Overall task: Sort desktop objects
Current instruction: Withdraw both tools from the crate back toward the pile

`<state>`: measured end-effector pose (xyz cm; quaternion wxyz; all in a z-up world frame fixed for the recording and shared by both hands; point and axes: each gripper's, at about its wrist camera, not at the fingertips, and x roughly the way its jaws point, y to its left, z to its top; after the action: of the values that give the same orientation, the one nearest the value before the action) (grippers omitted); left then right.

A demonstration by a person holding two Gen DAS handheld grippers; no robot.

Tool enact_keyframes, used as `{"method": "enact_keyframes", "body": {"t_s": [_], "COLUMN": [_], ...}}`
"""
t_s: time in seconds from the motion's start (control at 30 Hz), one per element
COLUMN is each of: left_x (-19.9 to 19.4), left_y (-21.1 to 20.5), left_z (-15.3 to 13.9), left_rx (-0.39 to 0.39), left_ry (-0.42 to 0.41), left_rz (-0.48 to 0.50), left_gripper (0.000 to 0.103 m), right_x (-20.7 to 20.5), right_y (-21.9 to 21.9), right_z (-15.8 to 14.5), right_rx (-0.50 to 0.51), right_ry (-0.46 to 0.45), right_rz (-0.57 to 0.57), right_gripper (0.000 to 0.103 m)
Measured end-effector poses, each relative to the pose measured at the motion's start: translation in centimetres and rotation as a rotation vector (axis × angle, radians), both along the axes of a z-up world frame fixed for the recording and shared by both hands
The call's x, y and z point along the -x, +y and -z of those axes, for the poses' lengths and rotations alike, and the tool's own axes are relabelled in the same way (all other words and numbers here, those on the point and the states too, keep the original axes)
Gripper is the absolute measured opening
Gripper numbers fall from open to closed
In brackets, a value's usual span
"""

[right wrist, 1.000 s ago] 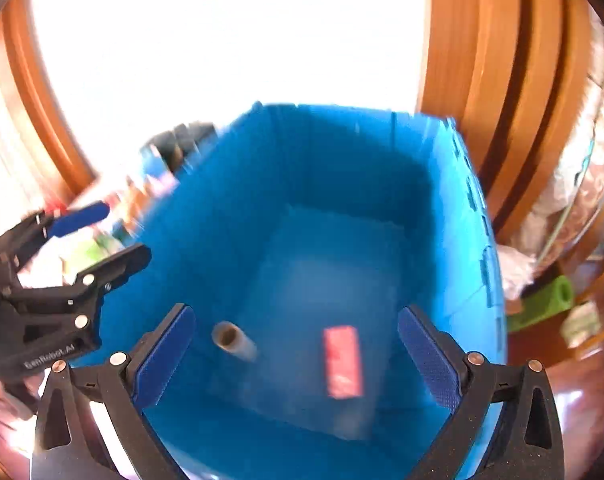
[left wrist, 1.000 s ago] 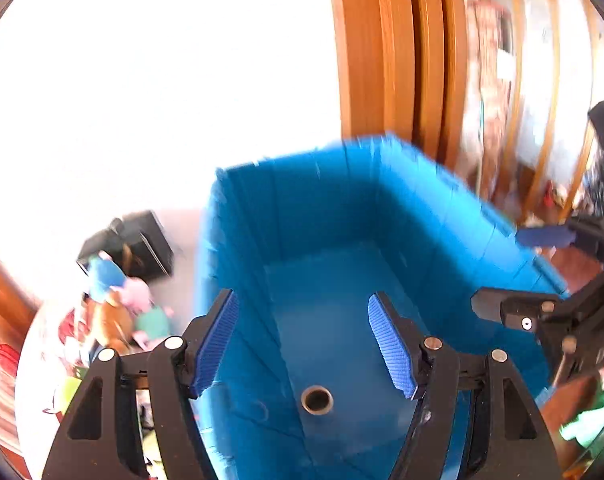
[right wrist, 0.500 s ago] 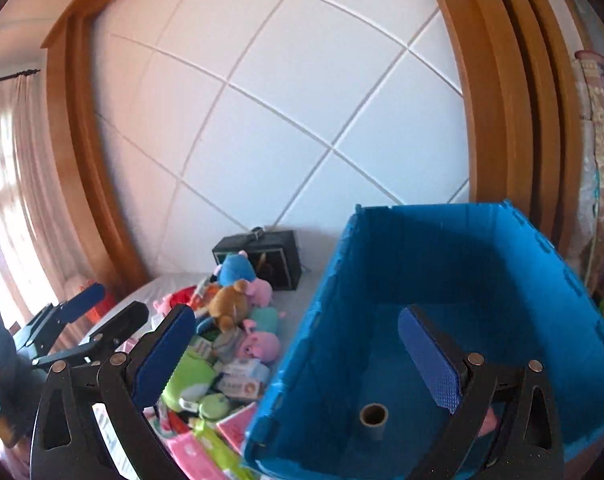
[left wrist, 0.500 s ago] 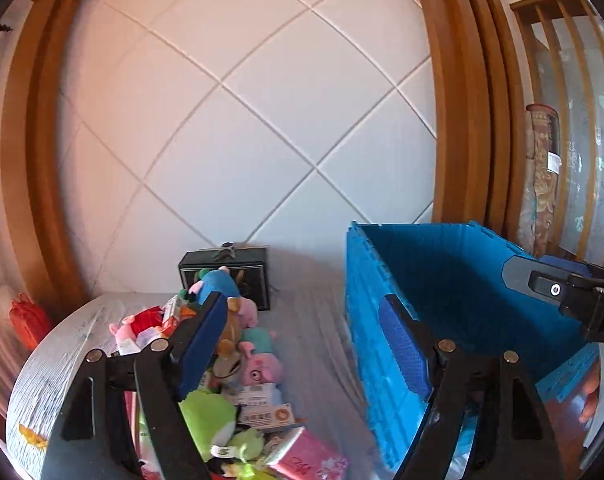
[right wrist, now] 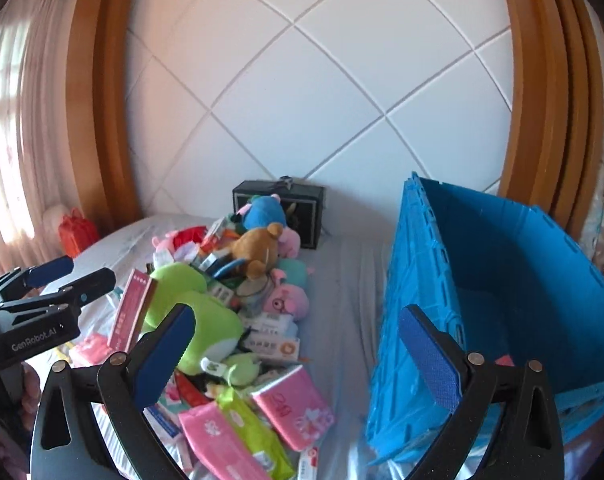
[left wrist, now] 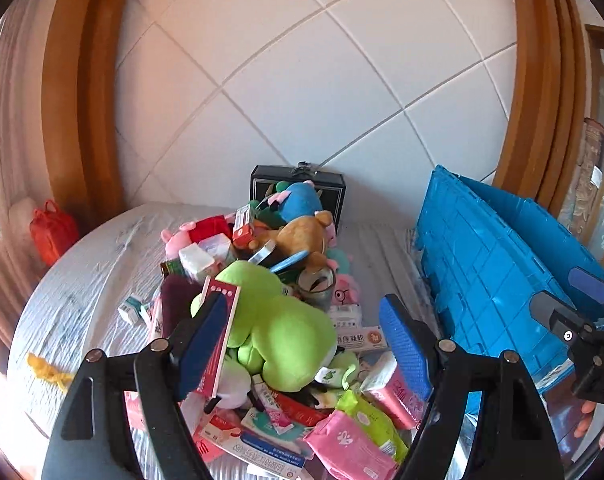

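**Both claws spread above the pile, nothing held**

The left claw (left wrist: pixel 306 344) hangs with its blue pads apart and empty over a heap of toys and packets on the white-covered surface (left wrist: pixel 81 280). In the left wrist view a green plush toy (left wrist: pixel 269 320) fills the middle of the frame between the two pads, though it lies lower on the heap and neither pad touches it. A red-and-white box (left wrist: pixel 217 340) stands tilted just behind the left pad. A brown teddy bear (left wrist: pixel 302 236) sits further up the frame, with pink tissue packs (left wrist: pixel 346 448) at the lower edge.

The right claw (right wrist: pixel 297 356) is likewise released and empty (its pads stand wide). In its view the left pad sits over the green plush toy (right wrist: pixel 197 312), and the right pad over the wall of the blue crate (right wrist: pixel 414 304), which fills the right of the frame. Pink packs (right wrist: pixel 297 404) lie in the lower middle, between the pads but beneath them.
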<state>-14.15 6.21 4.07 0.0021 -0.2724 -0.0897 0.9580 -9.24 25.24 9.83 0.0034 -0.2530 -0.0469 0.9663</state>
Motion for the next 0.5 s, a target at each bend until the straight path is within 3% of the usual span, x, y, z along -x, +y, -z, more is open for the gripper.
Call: {"method": "enact_keyframes", "body": {"t_s": [0.1, 0.23, 0.37, 0.5], "left_x": [0.0, -0.4, -0.3, -0.6], "left_y": [-1.1, -1.5, -1.5, -2.4], "left_z": [1.6, 2.5, 3.2, 4.3], "left_rx": [-0.02, 0.015, 0.052, 0.088], "left_ry": [-0.037, -0.056, -0.065, -0.105], "left_rz": [-0.037, -0.123, -0.196, -0.272], "left_gripper": [0.078, 0.078, 0.078, 0.078], "right_x": [0.0, 1.1, 2.3, 2.8], "right_y": [-0.3, 0.2, 1.0, 1.2], "right_z": [0.8, 1.6, 2.3, 3.2], "right_rx": [-0.036, -0.047, 0.015, 0.114], "right_ry": [0.005, 0.005, 0.011, 0.03], "right_rz": [-0.007, -0.03, -0.087, -0.231], "right_gripper": [0.103, 0.103, 0.103, 0.103]}}
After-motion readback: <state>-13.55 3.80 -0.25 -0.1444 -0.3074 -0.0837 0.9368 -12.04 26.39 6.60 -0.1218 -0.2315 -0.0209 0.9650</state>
